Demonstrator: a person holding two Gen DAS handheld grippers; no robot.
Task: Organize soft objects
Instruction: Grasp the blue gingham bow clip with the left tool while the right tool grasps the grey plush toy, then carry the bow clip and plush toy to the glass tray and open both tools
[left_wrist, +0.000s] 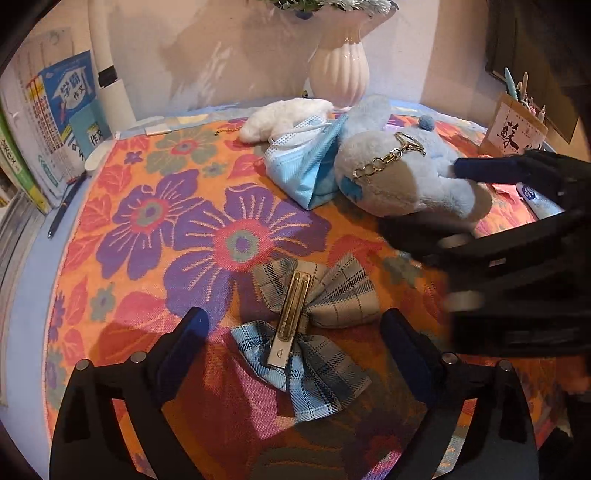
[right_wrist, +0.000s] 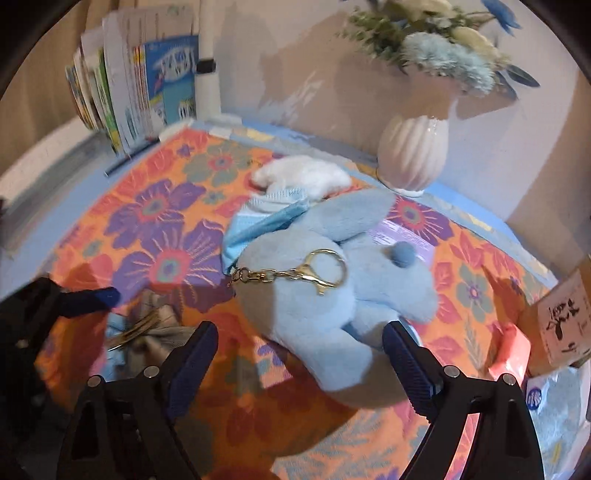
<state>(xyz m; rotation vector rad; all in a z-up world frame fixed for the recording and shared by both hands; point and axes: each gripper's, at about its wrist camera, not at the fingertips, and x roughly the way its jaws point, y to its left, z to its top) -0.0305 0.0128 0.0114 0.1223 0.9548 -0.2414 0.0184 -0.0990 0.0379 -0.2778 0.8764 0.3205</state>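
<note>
Both tongs gape wide and grip nothing — left gripper (left_wrist: 291, 332) straddles the plaid bow clip (left_wrist: 306, 317), right gripper (right_wrist: 300, 343) straddles the blue plush toy (right_wrist: 332, 306), which lies on the flowered cloth (left_wrist: 147, 229) against a face mask (left_wrist: 306, 162).

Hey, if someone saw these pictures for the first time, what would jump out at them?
The loud orange floral cloth covering the table, then the blue plush toy with a gold keyring, lying between the right gripper's open fingers. Nearer the left gripper, a plaid bow clip lies clasp-up.
</note>
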